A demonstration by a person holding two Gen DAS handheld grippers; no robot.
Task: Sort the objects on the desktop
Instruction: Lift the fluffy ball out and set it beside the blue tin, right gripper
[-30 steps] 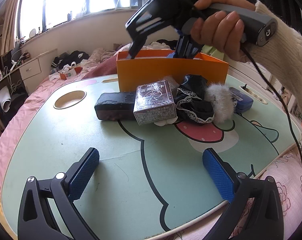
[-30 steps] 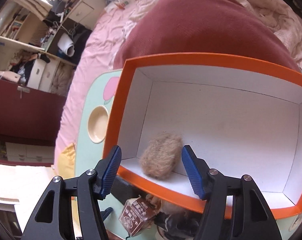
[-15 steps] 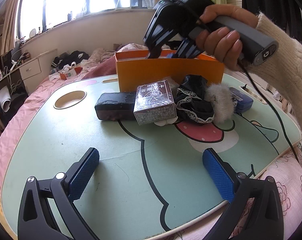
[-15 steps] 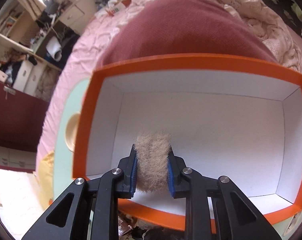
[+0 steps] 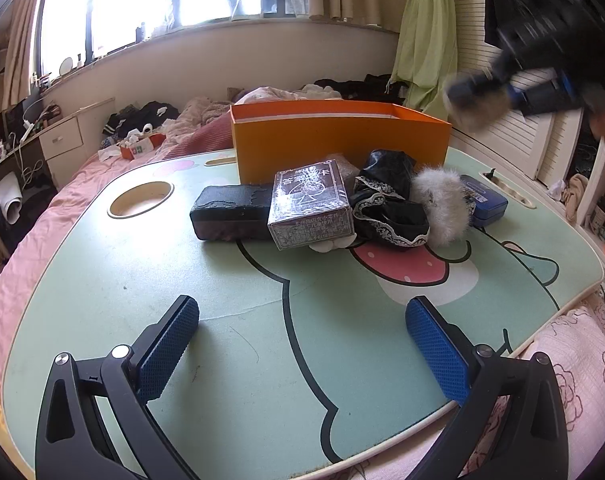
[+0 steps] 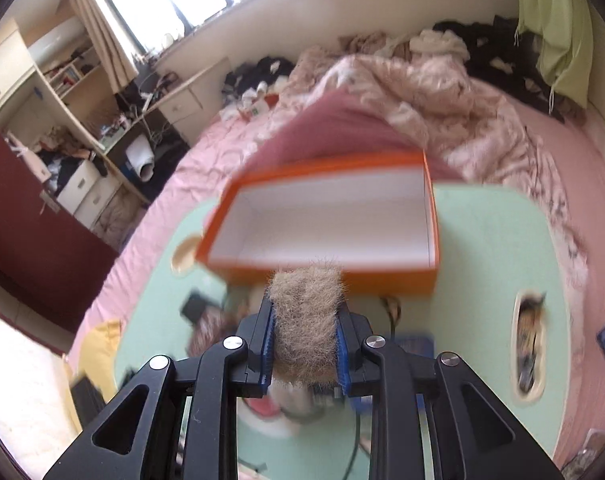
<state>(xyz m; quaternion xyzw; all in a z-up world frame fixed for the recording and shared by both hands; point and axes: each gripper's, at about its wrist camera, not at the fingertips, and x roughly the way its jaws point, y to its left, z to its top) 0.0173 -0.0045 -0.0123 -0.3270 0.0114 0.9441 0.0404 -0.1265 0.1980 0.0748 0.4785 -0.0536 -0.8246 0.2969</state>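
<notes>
Green table (image 5: 230,344), right tongs (image 6: 304,340) clamping brown pom-pom (image 6: 305,320) above orange box (image 6: 326,276)

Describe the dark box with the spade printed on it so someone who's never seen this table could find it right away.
On the green cartoon table, look just in front of the orange box, where a small pile lies. The card box is in the middle of the pile, between a black case and black lace fabric. It alone is shiny, plastic-wrapped and covered in print.
</notes>
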